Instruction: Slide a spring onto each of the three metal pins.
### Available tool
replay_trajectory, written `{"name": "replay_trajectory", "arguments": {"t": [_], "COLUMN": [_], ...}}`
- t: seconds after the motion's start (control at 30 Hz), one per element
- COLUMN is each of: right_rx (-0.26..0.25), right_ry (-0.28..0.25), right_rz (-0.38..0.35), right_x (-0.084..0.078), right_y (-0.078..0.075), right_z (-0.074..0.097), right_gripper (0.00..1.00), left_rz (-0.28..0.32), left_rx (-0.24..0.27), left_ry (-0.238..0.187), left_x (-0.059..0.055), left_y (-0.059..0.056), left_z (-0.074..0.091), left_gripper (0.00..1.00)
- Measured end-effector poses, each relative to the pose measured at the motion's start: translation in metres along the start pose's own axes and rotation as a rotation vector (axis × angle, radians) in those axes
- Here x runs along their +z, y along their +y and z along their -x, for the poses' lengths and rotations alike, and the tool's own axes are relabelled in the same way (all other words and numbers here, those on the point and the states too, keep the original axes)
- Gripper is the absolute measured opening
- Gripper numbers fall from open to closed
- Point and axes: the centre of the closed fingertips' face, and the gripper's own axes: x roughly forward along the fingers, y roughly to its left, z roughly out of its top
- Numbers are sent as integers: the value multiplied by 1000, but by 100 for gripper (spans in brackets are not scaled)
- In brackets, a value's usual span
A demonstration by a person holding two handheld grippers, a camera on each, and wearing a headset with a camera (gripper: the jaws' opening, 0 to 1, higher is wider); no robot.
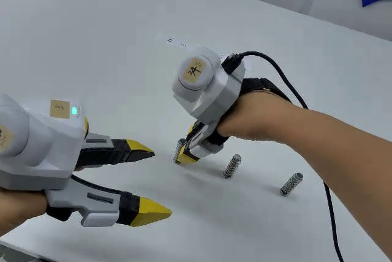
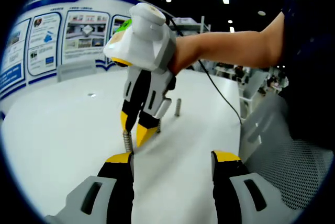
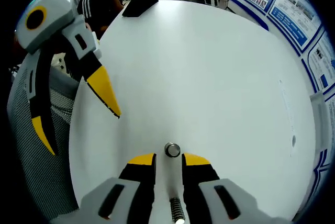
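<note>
Three upright springs point(image 1: 179, 150) point(image 1: 231, 166) point(image 1: 291, 184) on one white worktop point(image 1: 92, 41).
Left gripper point(image 1: 160, 182) fingers wide, empty; right gripper point(image 1: 185, 155) fingers narrow at one spring, hold unclear; labels point(image 1: 195, 70) unreadable.

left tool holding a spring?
No, the left tool has its jaws wide apart, with just bare table between them.
</note>
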Motion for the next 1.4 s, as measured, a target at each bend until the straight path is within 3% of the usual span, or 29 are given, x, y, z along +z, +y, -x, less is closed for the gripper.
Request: {"name": "replay_trajectory", "arguments": {"t": [0.43, 0.8, 1.4], "right_rx": [-37, -68, -104], "right_ry": [-106, -208, -392], "right_rz": [-66, -126, -270], "right_x": [-2, -12, -63], "right_y": [13, 33, 63], "right_z": [32, 53, 82], "right_gripper": [23, 25, 29], "left_rz": [-9, -25, -28], "left_rx": [-2, -6, 11], "left_ry": [19, 24, 23], "left_x": [-3, 1, 5], "left_y": [0, -2, 2], "left_z": [-1, -2, 3], "left_gripper": [65, 68, 73]}}
